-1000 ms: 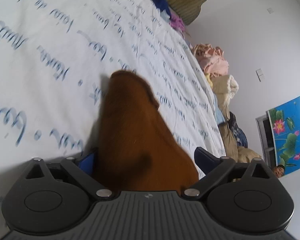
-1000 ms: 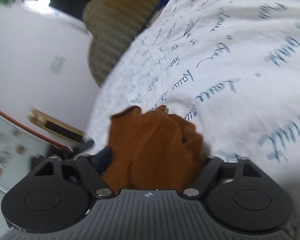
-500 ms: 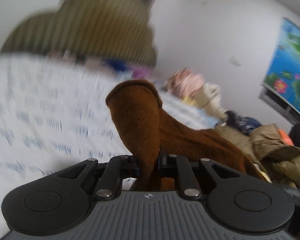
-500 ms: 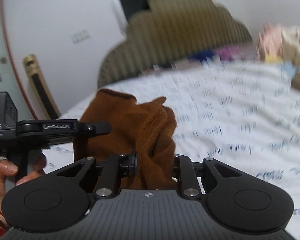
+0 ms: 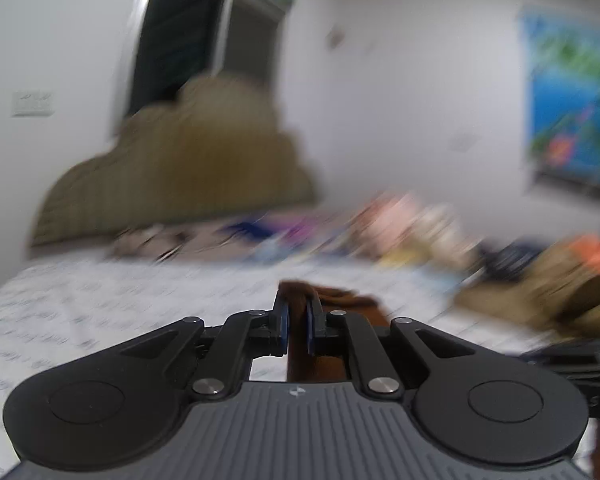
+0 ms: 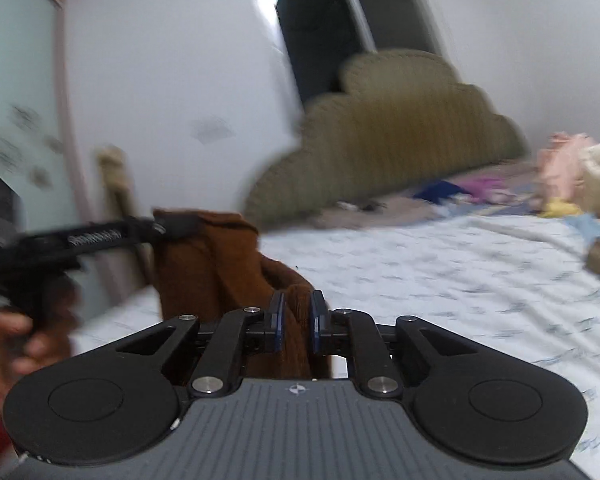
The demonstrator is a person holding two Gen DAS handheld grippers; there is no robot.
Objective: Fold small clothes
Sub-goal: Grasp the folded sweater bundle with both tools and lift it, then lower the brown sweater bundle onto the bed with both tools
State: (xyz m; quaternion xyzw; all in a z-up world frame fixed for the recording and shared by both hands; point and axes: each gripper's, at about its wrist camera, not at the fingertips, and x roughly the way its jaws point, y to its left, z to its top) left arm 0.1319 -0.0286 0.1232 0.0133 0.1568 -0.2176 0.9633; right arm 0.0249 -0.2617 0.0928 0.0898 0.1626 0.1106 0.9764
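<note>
Both grippers' fingers [image 5: 285,322] [image 6: 277,318] clench the brown garment [image 6: 216,264]; its lower part is hidden.

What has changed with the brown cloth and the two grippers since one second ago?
Both grippers, left and right, have just been closing and now pinch the brown cloth, which has come up off the bed. The cloth piles by the headboard stayed.

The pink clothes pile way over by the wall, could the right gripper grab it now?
Probably not. The right gripper is shut on the brown cloth, which the left gripper grips too, and the pink pile lies far across the bed.
</note>
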